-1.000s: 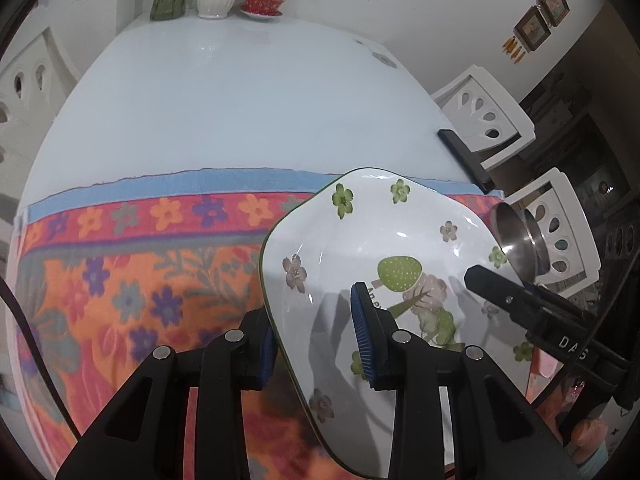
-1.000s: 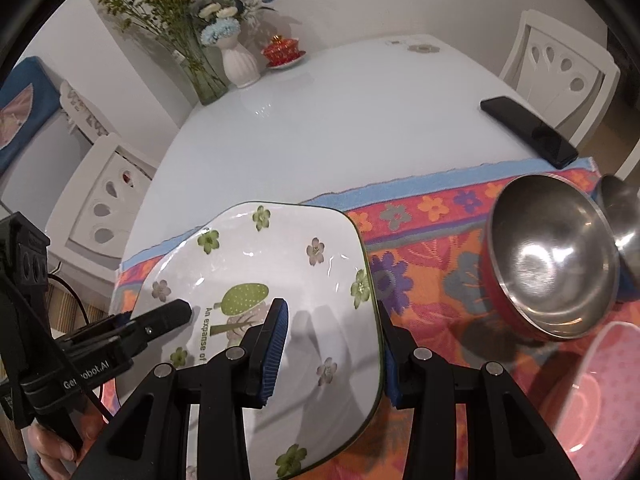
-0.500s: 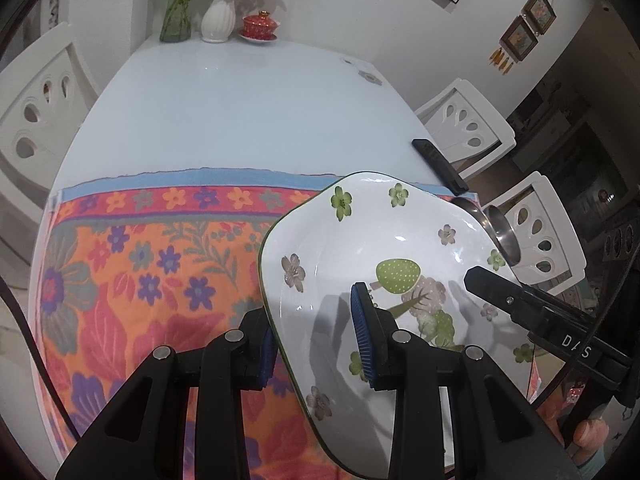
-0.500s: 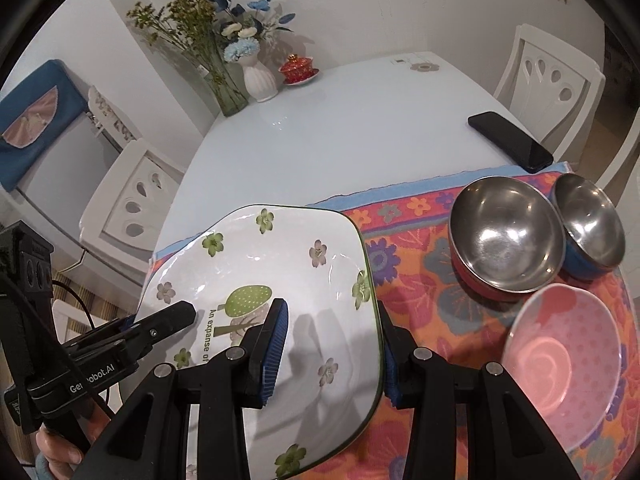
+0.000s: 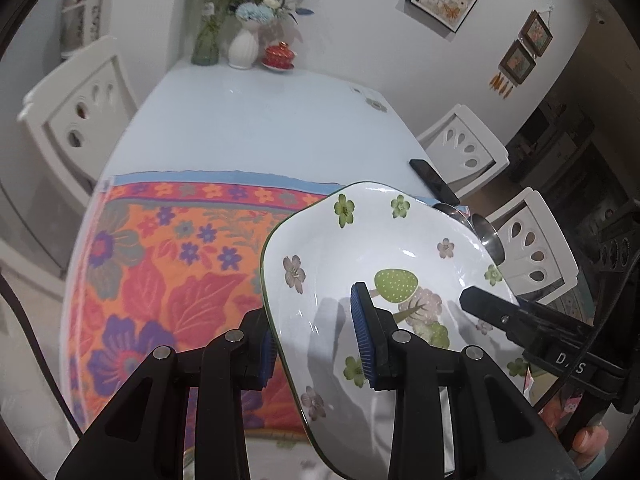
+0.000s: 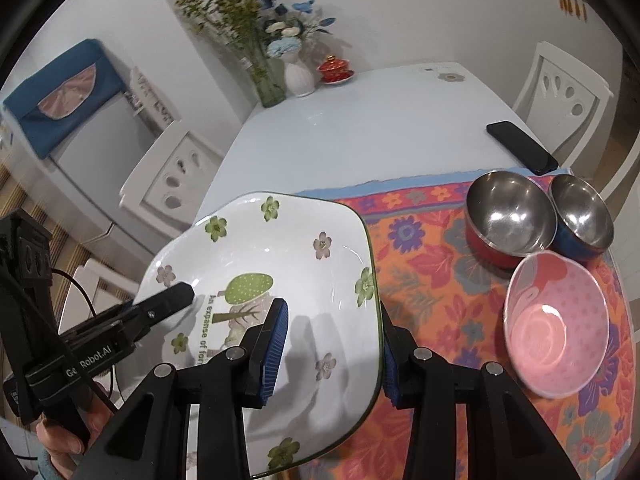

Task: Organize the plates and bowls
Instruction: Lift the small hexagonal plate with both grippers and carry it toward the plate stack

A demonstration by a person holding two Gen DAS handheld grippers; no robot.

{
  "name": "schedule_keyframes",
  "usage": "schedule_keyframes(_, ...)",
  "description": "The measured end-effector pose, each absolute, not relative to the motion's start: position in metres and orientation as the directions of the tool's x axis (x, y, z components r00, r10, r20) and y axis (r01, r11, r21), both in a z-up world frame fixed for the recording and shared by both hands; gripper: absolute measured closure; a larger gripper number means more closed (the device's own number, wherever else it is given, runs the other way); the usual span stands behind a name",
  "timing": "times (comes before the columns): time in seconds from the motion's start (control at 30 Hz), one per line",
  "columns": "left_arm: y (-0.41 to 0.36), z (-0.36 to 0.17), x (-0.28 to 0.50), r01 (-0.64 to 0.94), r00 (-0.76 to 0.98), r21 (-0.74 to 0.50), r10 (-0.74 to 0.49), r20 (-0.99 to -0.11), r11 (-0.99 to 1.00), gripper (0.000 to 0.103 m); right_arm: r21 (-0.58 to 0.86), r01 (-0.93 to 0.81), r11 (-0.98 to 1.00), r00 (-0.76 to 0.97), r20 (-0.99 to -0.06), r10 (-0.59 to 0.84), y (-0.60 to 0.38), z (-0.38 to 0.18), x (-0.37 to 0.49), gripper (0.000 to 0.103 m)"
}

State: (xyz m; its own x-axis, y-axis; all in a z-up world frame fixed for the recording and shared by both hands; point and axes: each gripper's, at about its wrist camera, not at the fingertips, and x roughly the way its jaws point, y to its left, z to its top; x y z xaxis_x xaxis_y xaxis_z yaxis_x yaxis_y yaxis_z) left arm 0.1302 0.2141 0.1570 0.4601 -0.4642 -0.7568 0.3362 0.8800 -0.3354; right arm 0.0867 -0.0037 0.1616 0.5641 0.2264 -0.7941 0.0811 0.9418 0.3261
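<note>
Both grippers are clamped on one thing: the left gripper (image 5: 316, 340) pinches the left rim of the white square ceramic plate with green flowers and a tree motif (image 5: 384, 264), one blue pad under the rim and the other pressed on the inner face, while the right gripper (image 6: 332, 344) bites the opposite, right rim of the same plate (image 6: 280, 248) in the same way, pad inside and pad outside. The plate hangs between them, clear of the cloth, tilted so its far edge stands higher than the near edge, over the near-left part of the orange floral tablecloth (image 5: 168, 272) that covers the near end of the pale blue table (image 6: 380, 128). Neither hand is nearer, since each holds its own side; both grippers point steeply down and forward, roughly parallel, and a hand's fingertips (image 5: 588, 440) show under the right gripper's body. The relation the next move turns on, as I judge it, is sideways: the bowls lie to the right of the plate, near the cloth's far-right corner, a red-sided steel bowl (image 6: 508, 212) touching a blue-sided steel bowl (image 6: 580, 212), with a pink dotted bowl (image 6: 556, 320) just in front of them. A black phone (image 6: 520, 146) lies on the bare table beyond the cloth's far edge.
</note>
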Motion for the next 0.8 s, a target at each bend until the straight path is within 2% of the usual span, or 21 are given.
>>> schedule_keyframes(0.37, 0.275, 0.17, 0.066, 0.31, 0.51, -0.325, -0.445, -0.736, 0.894, 0.073, 0.338, 0.059, 0.939, 0.563, -0.788, 0.249, 0.059, 0.166, 0.025, 0.062)
schedule_keyframes(0.8, 0.323, 0.132, -0.003, 0.297, 0.45, -0.332, -0.438, -0.778, 0.895, 0.073, 0.358, 0.108, 0.928, 0.481, -0.835, 0.266, 0.114, 0.122, -0.056, 0.062)
